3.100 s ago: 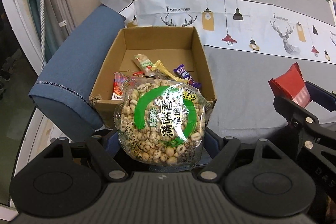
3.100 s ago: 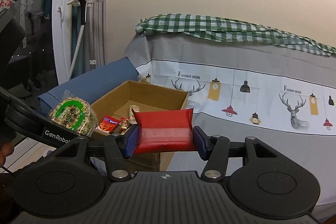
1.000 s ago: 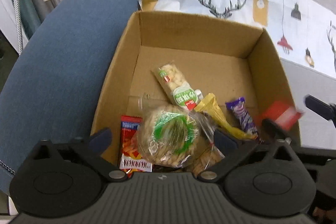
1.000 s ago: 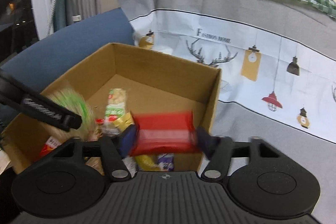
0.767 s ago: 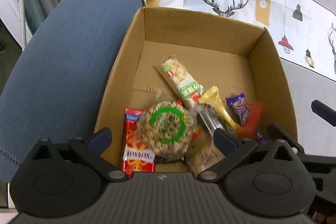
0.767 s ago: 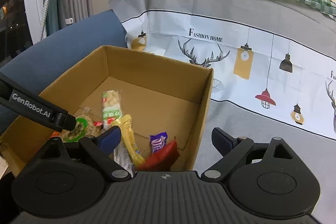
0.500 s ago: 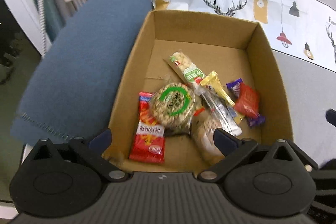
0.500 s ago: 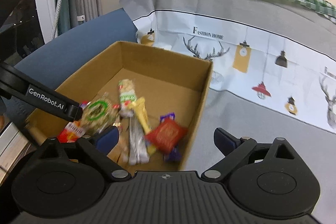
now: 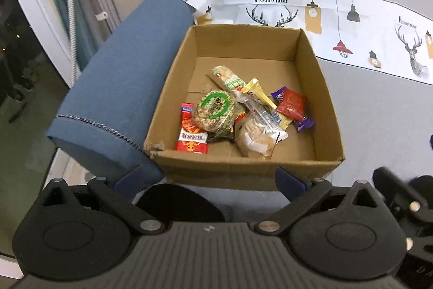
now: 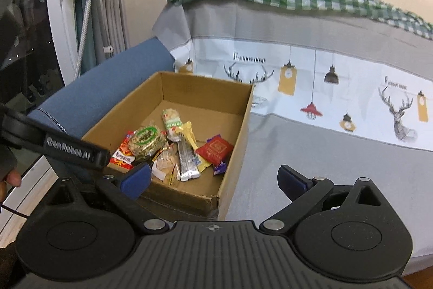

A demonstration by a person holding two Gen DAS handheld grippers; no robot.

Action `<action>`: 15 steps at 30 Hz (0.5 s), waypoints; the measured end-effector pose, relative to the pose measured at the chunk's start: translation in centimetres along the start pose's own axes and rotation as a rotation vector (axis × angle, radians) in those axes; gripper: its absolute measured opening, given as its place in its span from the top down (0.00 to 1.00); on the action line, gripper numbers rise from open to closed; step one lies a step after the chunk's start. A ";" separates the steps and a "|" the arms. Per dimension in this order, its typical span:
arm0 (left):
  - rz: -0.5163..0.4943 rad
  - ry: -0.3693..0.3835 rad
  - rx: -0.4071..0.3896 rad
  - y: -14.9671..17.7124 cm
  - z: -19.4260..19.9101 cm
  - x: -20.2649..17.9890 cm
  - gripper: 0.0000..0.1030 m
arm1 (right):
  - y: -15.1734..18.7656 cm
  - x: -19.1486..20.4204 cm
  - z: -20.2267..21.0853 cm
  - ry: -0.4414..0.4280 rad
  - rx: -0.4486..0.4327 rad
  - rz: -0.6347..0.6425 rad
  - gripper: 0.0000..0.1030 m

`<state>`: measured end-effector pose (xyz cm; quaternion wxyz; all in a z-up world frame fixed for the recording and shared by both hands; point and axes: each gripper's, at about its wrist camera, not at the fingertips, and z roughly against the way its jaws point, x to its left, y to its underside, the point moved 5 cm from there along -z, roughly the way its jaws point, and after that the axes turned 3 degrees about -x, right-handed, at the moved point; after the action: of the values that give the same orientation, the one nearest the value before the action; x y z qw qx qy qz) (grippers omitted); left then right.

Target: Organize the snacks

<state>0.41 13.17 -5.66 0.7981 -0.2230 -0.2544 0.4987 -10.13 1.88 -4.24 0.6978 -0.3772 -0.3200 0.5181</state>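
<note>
both tongs, left (image 9: 208, 178) and right (image 10: 213, 178), hang released and empty before the box (image 9: 328, 110) where the snacks (image 9: 238, 113) lie, so we judge the next move is fetching more.

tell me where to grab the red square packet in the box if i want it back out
Take the red square packet by two opposite flat edges, coming straight down from above. It lies flat on top of the purple wrapper, near the cardboard box wall, so a sideways approach looks blocked.
</note>
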 end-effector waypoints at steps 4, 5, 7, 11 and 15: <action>0.014 -0.023 -0.028 1.3 1.7 -0.1 0.00 | 0.3 -0.3 2.0 0.011 -0.038 0.003 0.03; 0.011 -0.031 -0.038 1.6 2.1 -0.3 0.00 | 0.4 -0.3 2.5 0.014 -0.048 0.006 0.03; 0.014 -0.037 -0.058 2.1 3.0 -0.4 0.00 | 0.4 -0.4 3.3 0.019 -0.066 0.013 0.02; 0.028 -0.033 -0.083 2.5 4.3 -0.5 0.00 | 0.5 -0.4 4.5 0.020 -0.091 0.020 0.01; 0.029 -0.054 -0.112 2.6 5.3 -0.6 0.00 | 0.4 -0.4 5.4 0.020 -0.114 0.017 0.01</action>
<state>-4.92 14.20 -3.25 0.7700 -0.2572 -0.3002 0.5009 -14.96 2.66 -1.84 0.6737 -0.4243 -0.3390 0.5012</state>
